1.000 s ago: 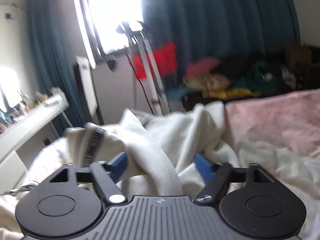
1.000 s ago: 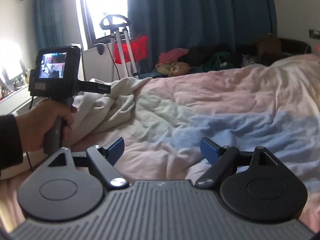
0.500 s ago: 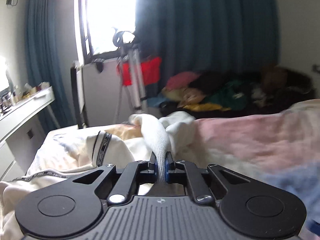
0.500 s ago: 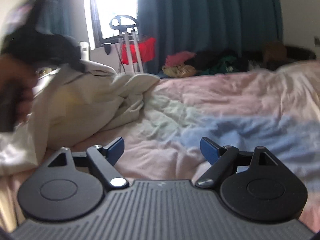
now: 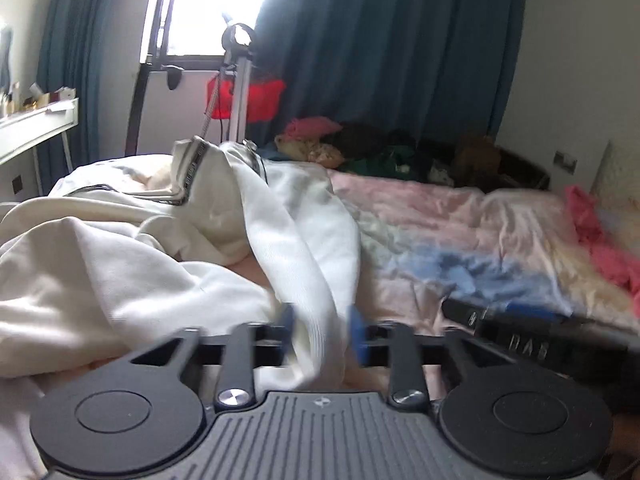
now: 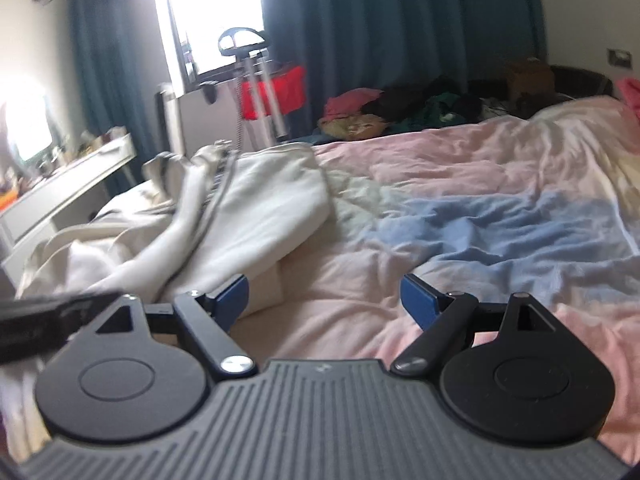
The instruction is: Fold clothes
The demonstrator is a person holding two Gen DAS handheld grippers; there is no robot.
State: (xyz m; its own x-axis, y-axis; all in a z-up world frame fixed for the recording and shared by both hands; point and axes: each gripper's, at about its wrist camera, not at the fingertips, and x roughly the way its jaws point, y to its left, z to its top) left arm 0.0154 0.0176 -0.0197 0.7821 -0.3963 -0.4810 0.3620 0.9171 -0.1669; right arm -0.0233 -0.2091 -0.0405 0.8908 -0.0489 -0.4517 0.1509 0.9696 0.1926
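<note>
Left gripper (image 5: 320, 334) pads motion-blurred; grip on white garment (image 5: 296, 248) unclear. Garment cut by left edge. Right gripper (image 5: 532, 330) smeared, partly cut. Clothes pile (image 6: 420, 108) indistinct.

A bedroom behind the pink-and-blue bedspread (image 6: 460, 216)

Beyond the bedspread hang teal curtains (image 6: 400, 20); a red bag (image 6: 276, 90) on a metal stand and a white desk (image 6: 68, 184) sit at its left.

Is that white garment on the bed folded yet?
No. The white garment lies crumpled in loose heaps, one strip running between the left gripper fingers.
</note>
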